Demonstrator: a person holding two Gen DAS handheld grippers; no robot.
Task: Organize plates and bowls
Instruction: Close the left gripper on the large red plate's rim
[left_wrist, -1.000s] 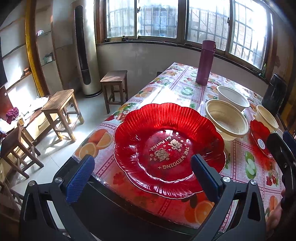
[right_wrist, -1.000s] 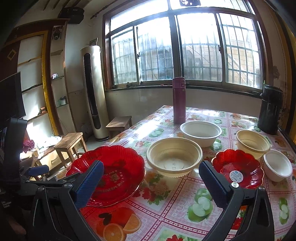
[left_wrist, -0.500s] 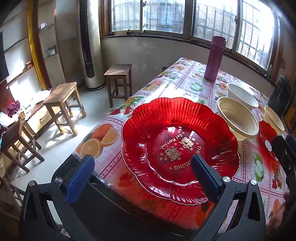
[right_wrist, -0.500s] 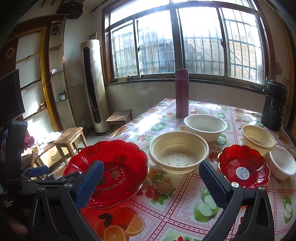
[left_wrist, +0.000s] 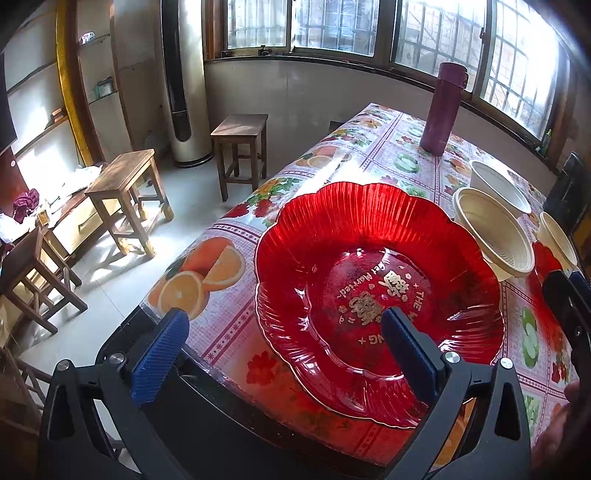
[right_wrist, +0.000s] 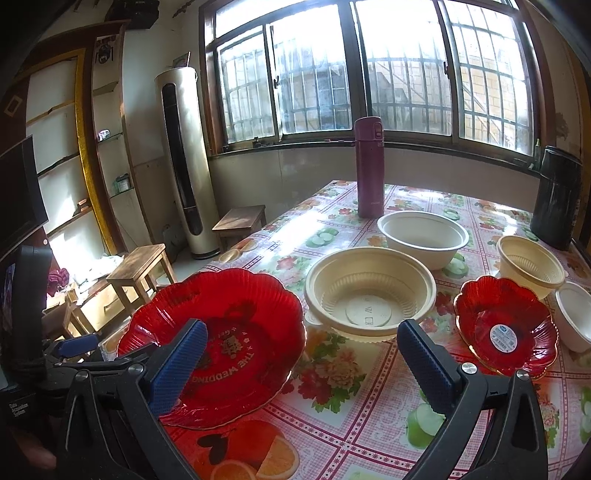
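One red plate (left_wrist: 369, 266) below left hand-held gripper (left_wrist: 284, 347)

Two red plates (right_wrist: 236, 332) (right_wrist: 506, 328), four pale bowls (right_wrist: 369, 291) (right_wrist: 423, 236) (right_wrist: 530, 262) (right_wrist: 574, 317), one purple flask (right_wrist: 368, 166), perhaps three wooden stools (left_wrist: 240, 147).

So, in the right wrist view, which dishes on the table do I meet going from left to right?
large red plate → large cream bowl → small red plate → small white bowl

The left wrist camera is looking down close over the bench's (left_wrist: 236, 325) near corner at the big red plate (left_wrist: 373, 258). The right wrist camera is facing along the bench toward the window (right_wrist: 369, 66), sharing that plate and the purple flask (right_wrist: 368, 166).
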